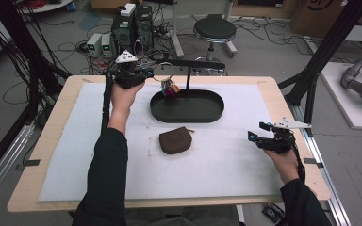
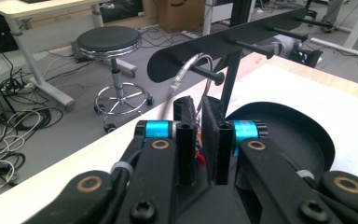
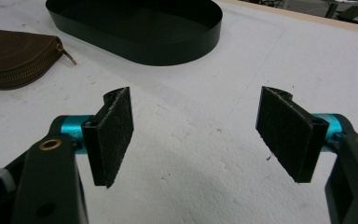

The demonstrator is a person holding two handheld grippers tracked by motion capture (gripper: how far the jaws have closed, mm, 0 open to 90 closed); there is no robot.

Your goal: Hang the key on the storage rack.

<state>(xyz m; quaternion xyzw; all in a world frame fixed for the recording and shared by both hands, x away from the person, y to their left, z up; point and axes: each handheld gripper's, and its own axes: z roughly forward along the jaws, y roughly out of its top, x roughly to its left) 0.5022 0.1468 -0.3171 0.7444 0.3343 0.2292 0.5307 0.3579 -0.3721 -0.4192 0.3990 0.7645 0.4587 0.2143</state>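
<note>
A black rack (image 1: 188,63) with pegs stands at the back of an oval black tray (image 1: 187,117). A wire key ring (image 1: 166,71) with coloured keys (image 1: 169,88) hangs on the left peg (image 2: 208,74). My left gripper (image 1: 152,75) reaches that ring from the left. Its jaws stand almost together (image 2: 201,140), with the ring (image 2: 186,70) running down between the pads and bits of coloured key below. A brown zipped pouch (image 1: 175,140) lies in front of the tray. My right gripper (image 1: 258,131) rests at the right of the mat, open (image 3: 200,135), with nothing between its pads.
A white foam mat (image 1: 226,165) covers the wooden table. Beyond the table's far edge are a round stool (image 1: 214,30), computer boxes (image 1: 132,28) and loose cables on the floor. Black frame posts (image 1: 327,47) rise at the right side.
</note>
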